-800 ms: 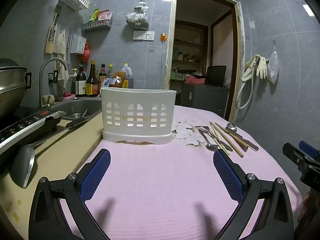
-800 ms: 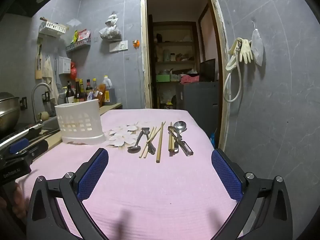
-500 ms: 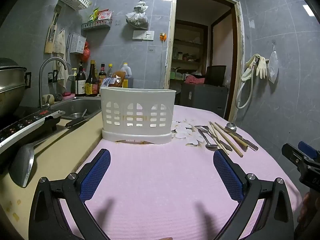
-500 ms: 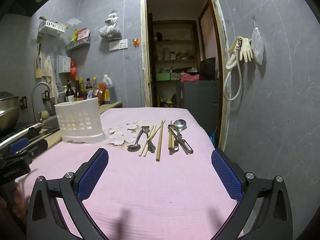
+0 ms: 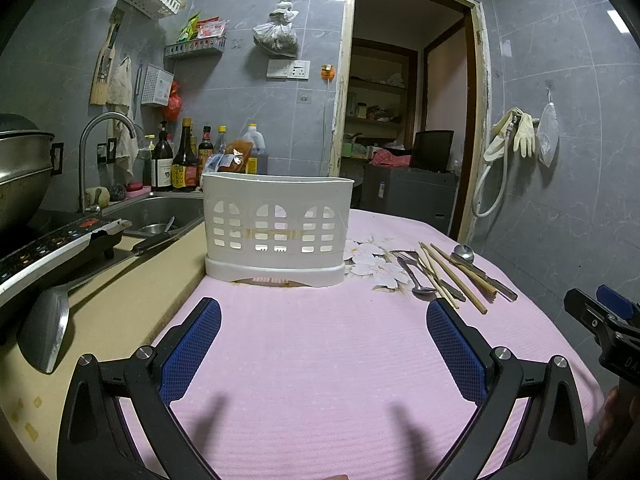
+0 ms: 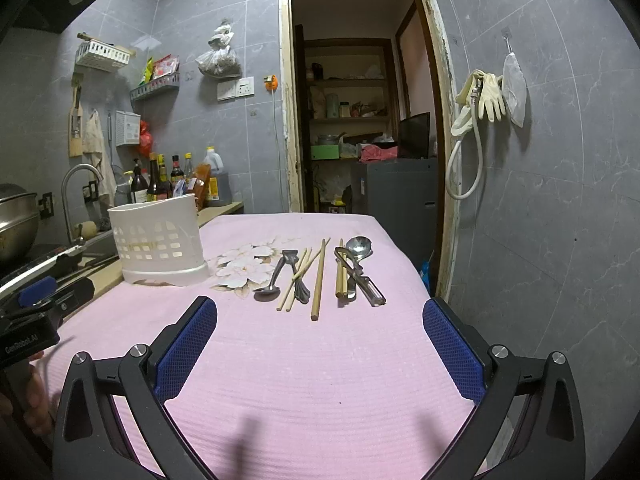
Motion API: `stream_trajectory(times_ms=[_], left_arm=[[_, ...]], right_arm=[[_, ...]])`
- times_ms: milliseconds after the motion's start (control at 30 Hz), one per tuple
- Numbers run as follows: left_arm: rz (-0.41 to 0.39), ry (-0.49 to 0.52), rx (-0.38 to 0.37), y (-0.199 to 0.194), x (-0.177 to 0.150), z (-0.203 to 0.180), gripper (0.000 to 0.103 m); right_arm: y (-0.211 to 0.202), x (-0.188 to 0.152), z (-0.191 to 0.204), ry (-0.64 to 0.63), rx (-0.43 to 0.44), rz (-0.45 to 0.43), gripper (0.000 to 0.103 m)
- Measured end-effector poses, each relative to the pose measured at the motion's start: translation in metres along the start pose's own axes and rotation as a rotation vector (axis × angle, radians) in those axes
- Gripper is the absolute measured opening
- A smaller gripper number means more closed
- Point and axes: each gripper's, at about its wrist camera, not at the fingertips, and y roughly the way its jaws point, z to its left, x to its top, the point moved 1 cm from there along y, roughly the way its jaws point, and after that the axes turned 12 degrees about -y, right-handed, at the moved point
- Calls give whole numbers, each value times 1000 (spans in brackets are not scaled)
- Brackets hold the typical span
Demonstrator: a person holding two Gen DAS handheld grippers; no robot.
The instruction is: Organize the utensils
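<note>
A white slotted utensil holder point(image 5: 276, 230) point(image 6: 160, 240) stands on the pink tablecloth point(image 5: 320, 360) point(image 6: 320, 360). To its right lie a small spoon point(image 6: 271, 280), forks point(image 6: 298, 276), several wooden chopsticks point(image 6: 319, 280) point(image 5: 456, 276), a large spoon point(image 6: 357, 249) and a peeler point(image 6: 370, 288). My left gripper point(image 5: 323, 334) hovers open in front of the holder, nothing between its blue pads. My right gripper point(image 6: 320, 332) hovers open just short of the utensils, also with nothing in it. Each gripper shows at the edge of the other's view.
Left of the cloth runs a beige counter point(image 5: 120, 304) with a spatula point(image 5: 44, 332), an induction cooker point(image 5: 48, 248), a sink point(image 5: 156, 216) and bottles point(image 5: 180, 160). A doorway point(image 6: 360, 120) opens behind the table. The table's right edge lies near a grey wall.
Both grippers have drifted slightly forward toward the holder and utensils; their jaws stay wide apart.
</note>
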Motion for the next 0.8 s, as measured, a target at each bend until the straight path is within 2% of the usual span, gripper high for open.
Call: stream_trajectory(times_ms=[800], left_arm=[[2, 1, 3, 0, 1, 0, 101]], right_arm=[[0, 0, -1, 4, 0, 3, 103]])
